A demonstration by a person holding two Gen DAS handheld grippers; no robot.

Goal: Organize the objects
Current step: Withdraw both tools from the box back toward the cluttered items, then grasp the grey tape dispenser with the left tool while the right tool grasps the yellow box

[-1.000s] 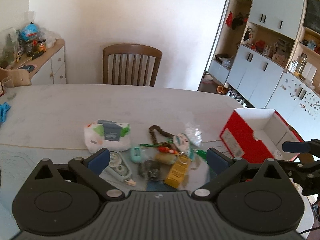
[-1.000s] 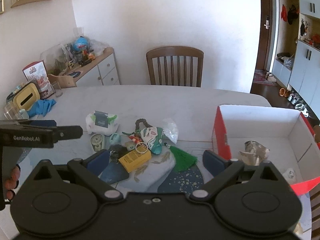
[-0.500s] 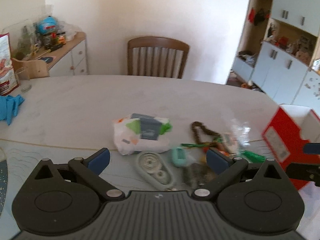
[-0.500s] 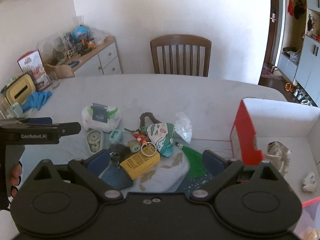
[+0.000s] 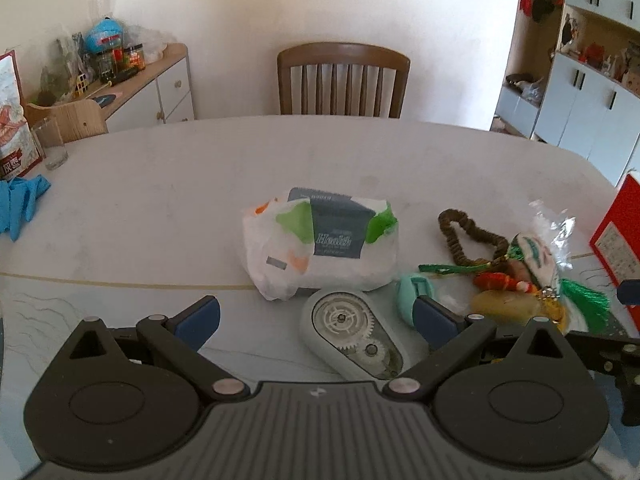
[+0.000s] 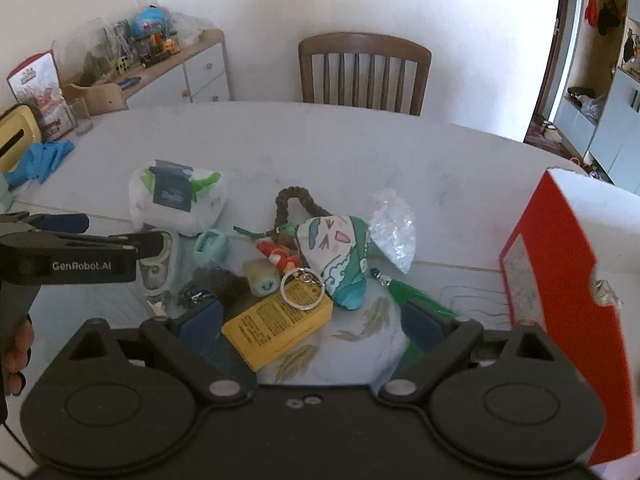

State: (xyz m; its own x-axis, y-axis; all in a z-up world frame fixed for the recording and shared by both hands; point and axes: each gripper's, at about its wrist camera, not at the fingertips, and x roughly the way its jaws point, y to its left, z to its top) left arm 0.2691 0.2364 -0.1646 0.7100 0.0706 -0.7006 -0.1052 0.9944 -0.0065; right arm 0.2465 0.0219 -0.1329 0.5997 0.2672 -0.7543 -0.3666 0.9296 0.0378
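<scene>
Pale worktop, cluttered at near centre; left gripper low over it, jaws wide, nothing between them but the grey-green tape dispenser lying flat on the surface, not touched; white wipes pack just beyond the dispenser, its near edge touching or overlapping it; small teal oval item just beside the dispenser on the right; brown bead loop farther right, lying flat.

Right gripper jaws wide, empty, hovering over the yellow box; a metal key ring lies on the box's far corner; printed teal pouch touching the ring's side; clear crinkled bag just right of the pouch; green tassel near the right finger; red carton open-topped at the right edge of the worktop, well apart from the pile.

Wooden chair at the far side; blue gloves at left edge.
</scene>
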